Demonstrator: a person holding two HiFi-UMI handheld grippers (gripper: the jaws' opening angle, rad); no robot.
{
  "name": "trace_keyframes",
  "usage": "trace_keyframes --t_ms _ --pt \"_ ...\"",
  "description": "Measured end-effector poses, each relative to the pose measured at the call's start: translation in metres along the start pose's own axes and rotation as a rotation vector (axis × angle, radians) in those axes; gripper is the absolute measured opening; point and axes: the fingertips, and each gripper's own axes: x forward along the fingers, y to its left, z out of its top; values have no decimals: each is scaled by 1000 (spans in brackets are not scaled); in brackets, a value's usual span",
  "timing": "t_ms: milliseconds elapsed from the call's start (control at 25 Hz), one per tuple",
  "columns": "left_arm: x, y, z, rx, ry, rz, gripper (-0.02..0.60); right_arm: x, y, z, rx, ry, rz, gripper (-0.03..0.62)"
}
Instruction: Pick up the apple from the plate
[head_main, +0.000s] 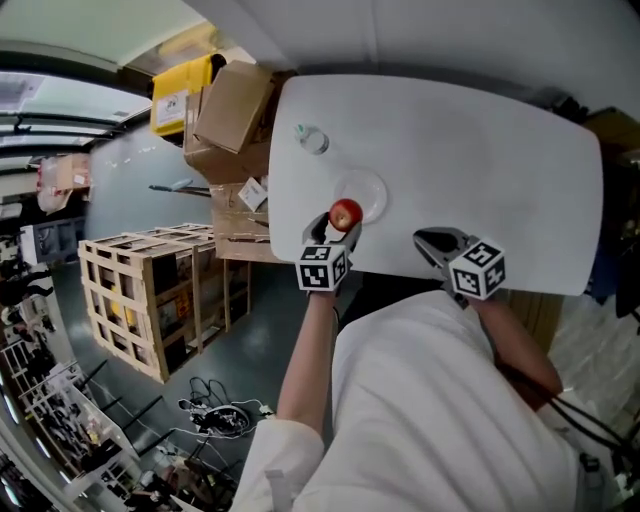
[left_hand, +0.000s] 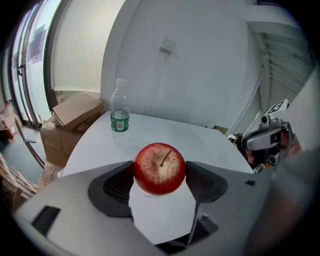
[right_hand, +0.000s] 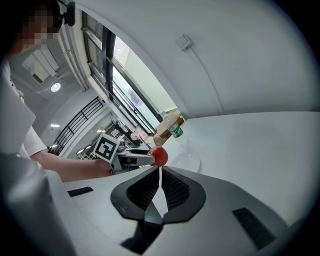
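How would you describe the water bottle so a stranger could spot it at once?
Start at the big white table. Near its left edge, toward the far side and close to the cardboard boxes, stands a clear plastic bottle with a green label. It is the only tall upright thing on the table; the clear plate nearby lies flat.

The left gripper (left_hand: 160, 177) is clamping a round, red speckled apple (left_hand: 160, 167) between its jaws; a clear, green-labelled plastic bottle (left_hand: 119, 114) is standing on the white table (left_hand: 205, 142) beyond.
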Motion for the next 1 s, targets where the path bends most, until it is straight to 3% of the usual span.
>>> trace_keyframes --t_ms 320,560,1000 --pt "-56 -4 -5 -80 -75 -46 327 -3 37 -9 -32 -25 -31 38" --pt "-95 -9 -13 -70 -116 -68 327 -13 60 -19 -42 -55 -59 38" --pt "-155 -19 -34 -131 -183 -129 327 -31 102 -44 -60 -107 -86 38"
